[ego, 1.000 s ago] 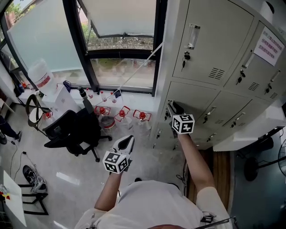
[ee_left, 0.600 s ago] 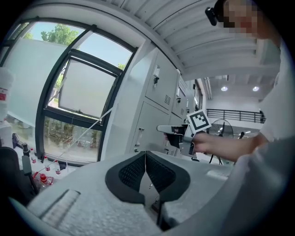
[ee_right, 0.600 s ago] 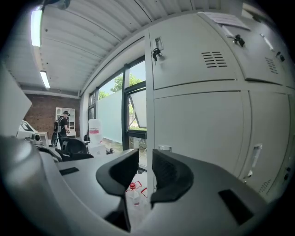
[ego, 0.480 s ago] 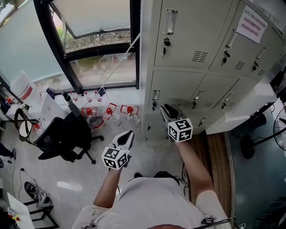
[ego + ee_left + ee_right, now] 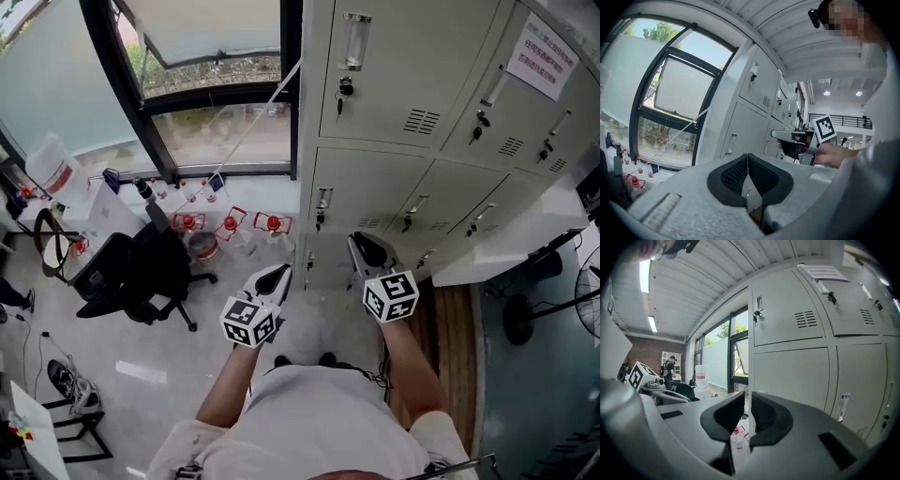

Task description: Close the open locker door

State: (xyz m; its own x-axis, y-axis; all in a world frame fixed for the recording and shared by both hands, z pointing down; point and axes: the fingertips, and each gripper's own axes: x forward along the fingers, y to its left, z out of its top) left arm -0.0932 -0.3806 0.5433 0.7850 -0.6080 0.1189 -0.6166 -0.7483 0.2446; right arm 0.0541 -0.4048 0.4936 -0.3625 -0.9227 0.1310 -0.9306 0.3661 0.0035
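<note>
Pale grey steel lockers point(image 5: 412, 75) fill the far right beside a dark-framed window point(image 5: 216, 66). Every door you face sits flush, each with a handle, key lock and vent slots. A white notice point(image 5: 546, 56) on the upper right door carries red print too small to read. Your left gripper point(image 5: 279, 274) has its jaws pressed together, empty. Your right gripper point(image 5: 359, 244) has jaws closing with nothing between them.

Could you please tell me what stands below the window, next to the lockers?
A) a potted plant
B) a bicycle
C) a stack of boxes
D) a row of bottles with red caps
D: the head view shows a row of bottles with red caps under the window, between the black chair and the lockers.
</note>
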